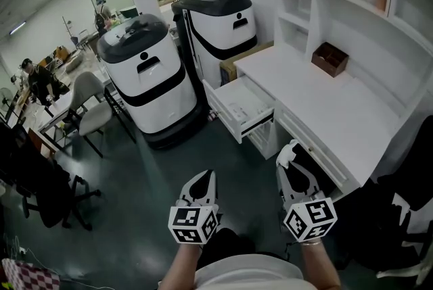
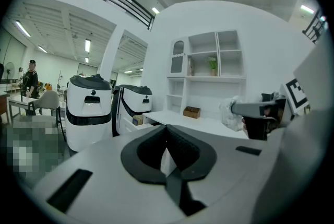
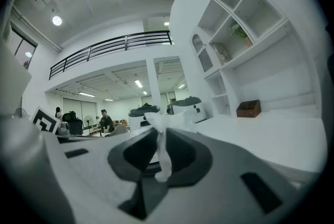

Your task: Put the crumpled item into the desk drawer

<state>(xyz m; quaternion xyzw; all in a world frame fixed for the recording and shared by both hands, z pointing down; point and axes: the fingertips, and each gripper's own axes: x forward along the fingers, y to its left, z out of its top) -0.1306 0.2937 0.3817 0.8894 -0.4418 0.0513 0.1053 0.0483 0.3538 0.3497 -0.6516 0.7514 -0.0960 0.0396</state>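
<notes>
Fingers (image 3: 183, 154) of the right gripper (image 1: 292, 163) are clamped on the crumpled item (image 1: 287, 153), a white wad held in the air beside the desk (image 1: 352, 119) edge. Those of the left gripper (image 1: 203, 182) are pressed together on nothing. Farther ahead, the drawer (image 1: 222, 111) is seen pulled open, well apart from the wad. Carrying appears to be the step in hand. Next, the wad would need to be brought forward over the drawer, lowered and released.

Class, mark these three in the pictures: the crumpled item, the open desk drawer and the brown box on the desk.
crumpled item (image 1: 287, 155): head view, its white bunched top.
desk drawer (image 1: 222, 111): head view, its front panel.
brown box (image 1: 329, 59): head view, its middle.
</notes>
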